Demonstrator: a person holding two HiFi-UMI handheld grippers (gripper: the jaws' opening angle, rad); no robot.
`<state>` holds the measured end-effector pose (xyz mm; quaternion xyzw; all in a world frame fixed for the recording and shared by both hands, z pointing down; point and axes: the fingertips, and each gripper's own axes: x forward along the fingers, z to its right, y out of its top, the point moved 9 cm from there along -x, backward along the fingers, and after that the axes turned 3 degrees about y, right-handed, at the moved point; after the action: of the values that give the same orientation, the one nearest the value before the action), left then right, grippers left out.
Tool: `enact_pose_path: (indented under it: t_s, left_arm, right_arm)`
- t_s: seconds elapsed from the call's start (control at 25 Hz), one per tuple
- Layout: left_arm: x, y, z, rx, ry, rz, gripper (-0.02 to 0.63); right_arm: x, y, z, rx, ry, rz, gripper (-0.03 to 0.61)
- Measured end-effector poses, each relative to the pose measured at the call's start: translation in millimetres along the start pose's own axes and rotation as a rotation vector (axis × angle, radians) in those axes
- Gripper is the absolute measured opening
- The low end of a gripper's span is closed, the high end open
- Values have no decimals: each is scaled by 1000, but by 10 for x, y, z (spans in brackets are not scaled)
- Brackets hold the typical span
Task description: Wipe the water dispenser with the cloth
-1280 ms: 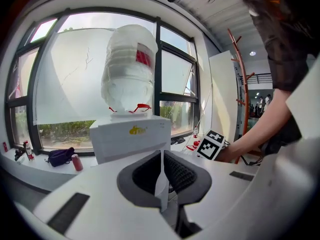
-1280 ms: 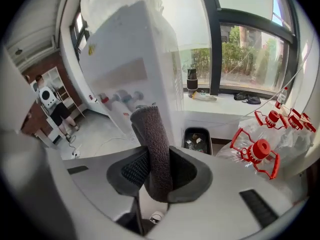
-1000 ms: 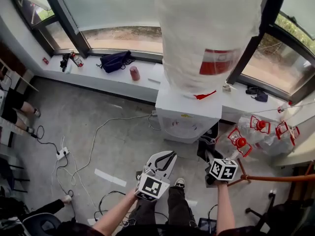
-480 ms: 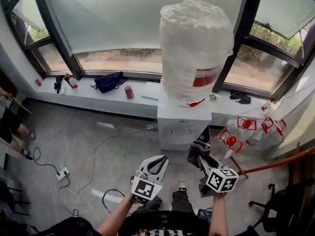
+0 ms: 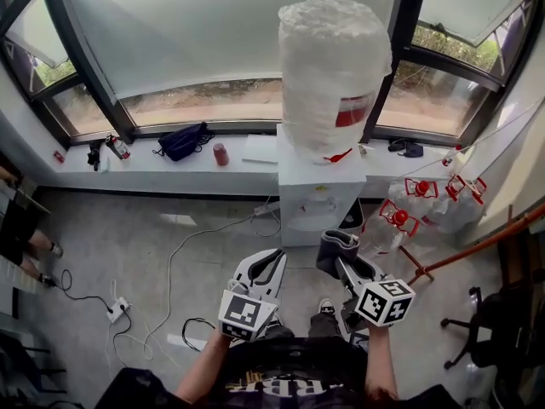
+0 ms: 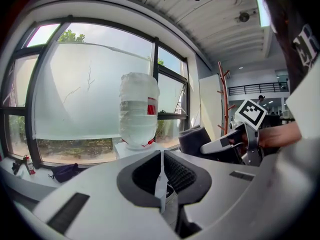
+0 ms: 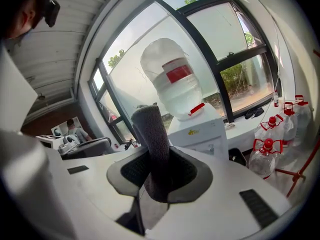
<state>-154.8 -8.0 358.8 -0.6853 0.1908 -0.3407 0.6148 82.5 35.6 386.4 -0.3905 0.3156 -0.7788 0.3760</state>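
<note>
- The white water dispenser is standing on the floor against the window ledge, carrying 1 wrapped bottle on top.
- The right gripper is hovering in front of the dispenser, well apart from it, its 2 jaws clamping the cloth.
- The left gripper is hovering just beside the right one, its jaws pressing together with nothing between them.
- The dark grey cloth is sticking up, folded, beyond the right jaws.
</note>
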Motion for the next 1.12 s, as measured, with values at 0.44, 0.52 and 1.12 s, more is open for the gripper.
enact_pose_path:
  t_s: [0.44,0.52,1.12]
  left_arm:
    - [-399,-27,-100,-18,-23,30,33]
    - [-445,-4,-94,-28,-35,43,33]
    - [-469,6,-86,-44,-83,60,34]
  right_arm:
    - [-70,-127,-499,-84,13,32,107]
    - [-97,-142,-550,-94,14,35,107]
    - [-127,-126,-465,-116,-36,13,106]
